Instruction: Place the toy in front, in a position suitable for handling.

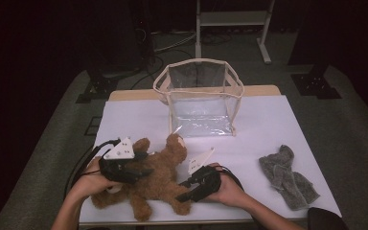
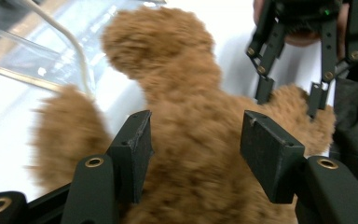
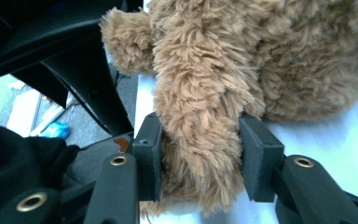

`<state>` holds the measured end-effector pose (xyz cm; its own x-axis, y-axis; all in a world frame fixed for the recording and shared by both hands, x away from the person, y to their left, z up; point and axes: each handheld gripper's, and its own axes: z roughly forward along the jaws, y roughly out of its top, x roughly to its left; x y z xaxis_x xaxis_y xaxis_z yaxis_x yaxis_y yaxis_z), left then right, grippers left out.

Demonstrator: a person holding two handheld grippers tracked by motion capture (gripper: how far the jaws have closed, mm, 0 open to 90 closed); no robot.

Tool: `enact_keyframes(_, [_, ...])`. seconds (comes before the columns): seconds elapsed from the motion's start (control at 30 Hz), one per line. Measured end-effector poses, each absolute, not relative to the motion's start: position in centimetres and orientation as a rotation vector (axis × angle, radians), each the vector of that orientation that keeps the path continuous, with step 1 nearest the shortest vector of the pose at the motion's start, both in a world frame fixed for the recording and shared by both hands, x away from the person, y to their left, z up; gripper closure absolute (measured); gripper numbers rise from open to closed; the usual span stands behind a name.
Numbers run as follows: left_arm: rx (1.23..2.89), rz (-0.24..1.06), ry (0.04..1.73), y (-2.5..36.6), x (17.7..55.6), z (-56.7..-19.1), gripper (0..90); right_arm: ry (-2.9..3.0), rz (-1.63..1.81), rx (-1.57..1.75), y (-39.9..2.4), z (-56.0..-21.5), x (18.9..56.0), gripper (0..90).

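A brown teddy bear (image 1: 155,175) lies on the white table (image 1: 268,124) near its front edge, head toward the far side. My left gripper (image 1: 141,171) is at the bear's left side, and in the left gripper view its pads (image 2: 135,149) press into the fur of the body (image 2: 191,116). My right gripper (image 1: 186,189) sits at the bear's right lower limb. In the right gripper view both pads (image 3: 254,154) squeeze that furry limb (image 3: 200,121) near its end. Farther off in the left gripper view, the right gripper (image 2: 291,95) has its tips on the same limb.
A clear plastic bag (image 1: 199,96) with cream trim stands upright and open at the top, behind the bear near the table's far edge. A crumpled grey cloth (image 1: 287,177) lies at the front right. Dark floor, cables and a frame's legs lie beyond the table.
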<state>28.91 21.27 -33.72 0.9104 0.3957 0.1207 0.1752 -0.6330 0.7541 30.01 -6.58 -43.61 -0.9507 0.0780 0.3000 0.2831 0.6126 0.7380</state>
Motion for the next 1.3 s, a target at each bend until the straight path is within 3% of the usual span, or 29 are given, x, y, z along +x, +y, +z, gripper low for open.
enact_keyframes(0.3, [2.207,0.423,0.401,22.2,29.4,-31.9,42.2,-2.595,-1.249,-0.302,-6.7,-43.7,29.9,56.7])
enact_keyframes(0.4, [2.196,0.446,0.390,22.5,29.9,-32.0,38.2,-2.595,-1.254,-0.300,-6.7,-43.7,29.9,56.1])
enact_keyframes(0.73, [2.218,0.420,0.437,23.0,32.3,-33.0,37.9,-2.590,-1.254,-0.302,-6.7,-43.7,29.9,55.8])
enact_keyframes(1.03, [2.255,0.396,0.467,23.0,33.4,-33.9,46.0,-2.593,-1.254,-0.300,-6.7,-43.7,29.9,55.4])
enact_keyframes(1.07, [2.256,0.393,0.469,23.0,33.4,-34.0,53.3,-2.592,-1.254,-0.300,-6.7,-43.7,29.9,55.4])
enact_keyframes(1.13, [2.266,0.400,0.468,23.0,33.4,-34.2,56.1,-2.593,-1.253,-0.300,-6.7,-43.7,29.9,55.4])
enact_keyframes(1.17, [2.275,0.406,0.462,23.0,33.5,-34.2,62.0,-2.595,-1.254,-0.300,-6.6,-43.7,29.9,55.4])
enact_keyframes(1.3, [2.277,0.416,0.460,22.9,33.6,-34.3,67.4,-2.596,-1.252,-0.302,-6.6,-43.7,29.9,55.6])
